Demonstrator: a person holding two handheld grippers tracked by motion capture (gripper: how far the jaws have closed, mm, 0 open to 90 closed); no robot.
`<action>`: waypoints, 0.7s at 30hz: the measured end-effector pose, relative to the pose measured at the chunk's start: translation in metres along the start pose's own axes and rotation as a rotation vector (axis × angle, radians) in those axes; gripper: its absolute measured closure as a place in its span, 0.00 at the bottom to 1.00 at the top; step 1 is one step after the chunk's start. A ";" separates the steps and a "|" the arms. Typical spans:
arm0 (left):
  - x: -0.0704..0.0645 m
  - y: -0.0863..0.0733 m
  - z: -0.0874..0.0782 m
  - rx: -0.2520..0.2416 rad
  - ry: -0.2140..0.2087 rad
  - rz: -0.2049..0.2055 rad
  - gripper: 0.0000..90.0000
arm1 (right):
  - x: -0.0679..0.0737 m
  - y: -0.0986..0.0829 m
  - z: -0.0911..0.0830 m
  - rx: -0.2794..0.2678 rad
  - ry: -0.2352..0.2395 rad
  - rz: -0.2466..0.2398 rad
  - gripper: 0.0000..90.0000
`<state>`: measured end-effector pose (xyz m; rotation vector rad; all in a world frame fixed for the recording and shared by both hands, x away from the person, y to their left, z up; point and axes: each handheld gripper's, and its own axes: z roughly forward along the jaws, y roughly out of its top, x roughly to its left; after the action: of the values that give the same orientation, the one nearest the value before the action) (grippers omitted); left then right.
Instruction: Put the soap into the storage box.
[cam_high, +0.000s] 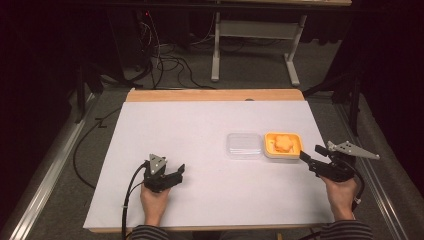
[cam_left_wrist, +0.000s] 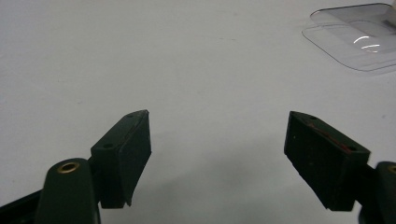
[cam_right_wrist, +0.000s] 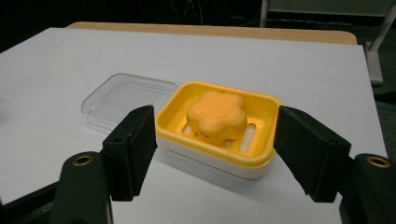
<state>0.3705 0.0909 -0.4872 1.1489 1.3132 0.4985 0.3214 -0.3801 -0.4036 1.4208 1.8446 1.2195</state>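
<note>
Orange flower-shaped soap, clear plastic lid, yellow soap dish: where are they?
orange flower-shaped soap (cam_right_wrist: 217, 115), right gripper view, top face
clear plastic lid (cam_high: 243, 145), high view, its middle
yellow soap dish (cam_right_wrist: 266, 103), right gripper view, far rim

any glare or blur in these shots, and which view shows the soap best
Right gripper view: the orange soap in its yellow dish is sharp and evenly lit. Left gripper view: white glare streaks on the clear lid, with the near claw tips soft. High view: table bright, surroundings dark, soap small.
</note>
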 end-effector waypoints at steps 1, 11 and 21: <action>0.000 0.000 0.000 -0.001 0.000 -0.002 0.26 | 0.000 -0.001 0.000 0.000 0.001 0.002 0.34; -0.001 0.000 0.000 -0.003 -0.003 0.000 0.26 | 0.007 -0.010 -0.004 -0.016 0.017 0.003 0.34; -0.001 0.000 0.000 -0.005 -0.004 0.000 0.26 | 0.021 -0.021 -0.004 -0.017 0.037 -0.019 0.35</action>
<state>0.3700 0.0904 -0.4870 1.1455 1.3078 0.4982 0.3010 -0.3628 -0.4168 1.3766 1.8638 1.2577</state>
